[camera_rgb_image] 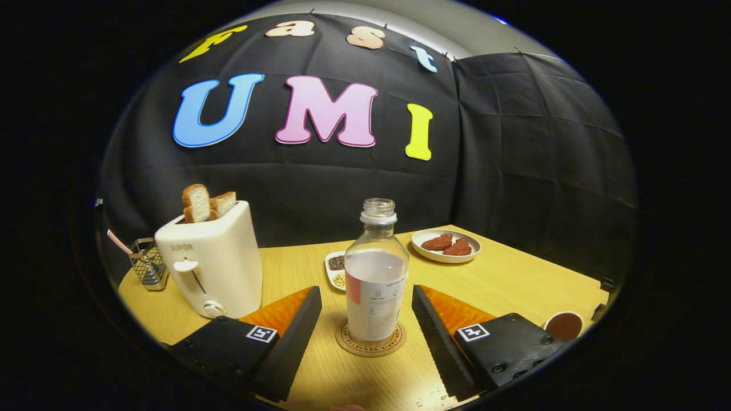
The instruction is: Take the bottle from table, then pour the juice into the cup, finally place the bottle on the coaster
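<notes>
A clear plastic bottle [376, 274] with no cap, partly full of pale juice, stands upright on a round cork coaster [370, 341] on the wooden table [514, 279]. My gripper [365, 328] is open, its two fingers [300, 328] standing on either side of the bottle with a gap on each side, touching nothing. A cup [563, 325] with dark liquid sits on the table to the right of the right finger.
A white toaster [210, 260] with bread slices stands to the left, a metal wire holder [148, 264] beyond it. Behind the bottle lie a small dish of beans [336, 269] and a white plate [446, 246] with reddish pieces. Black cloth walls close the back and right.
</notes>
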A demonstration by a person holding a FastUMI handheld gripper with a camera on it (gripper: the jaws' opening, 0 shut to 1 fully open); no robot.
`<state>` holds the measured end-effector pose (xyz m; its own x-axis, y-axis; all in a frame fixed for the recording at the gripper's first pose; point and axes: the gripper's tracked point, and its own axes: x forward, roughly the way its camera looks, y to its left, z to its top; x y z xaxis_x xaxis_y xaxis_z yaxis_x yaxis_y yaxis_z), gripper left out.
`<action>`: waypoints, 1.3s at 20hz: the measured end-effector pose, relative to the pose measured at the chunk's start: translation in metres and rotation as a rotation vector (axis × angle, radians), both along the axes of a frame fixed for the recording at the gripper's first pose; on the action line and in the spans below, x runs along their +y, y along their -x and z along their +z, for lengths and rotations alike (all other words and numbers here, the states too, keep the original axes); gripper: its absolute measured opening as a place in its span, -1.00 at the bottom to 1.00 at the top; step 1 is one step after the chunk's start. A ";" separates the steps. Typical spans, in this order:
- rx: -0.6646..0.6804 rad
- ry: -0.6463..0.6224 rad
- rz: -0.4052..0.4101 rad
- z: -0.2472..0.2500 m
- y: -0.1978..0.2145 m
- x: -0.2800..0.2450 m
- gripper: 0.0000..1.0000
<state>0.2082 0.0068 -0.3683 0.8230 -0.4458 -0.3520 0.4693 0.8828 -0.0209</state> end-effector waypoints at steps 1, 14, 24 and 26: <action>-0.003 0.004 0.016 0.008 0.004 0.004 0.96; -0.139 -0.001 0.190 0.132 0.058 0.047 0.93; -0.206 -0.064 0.318 0.203 0.098 0.065 0.94; -0.217 -0.078 0.348 0.216 0.105 0.067 0.94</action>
<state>0.1032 0.0736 -0.1520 0.9787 -0.1072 -0.1753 0.1291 0.9845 0.1186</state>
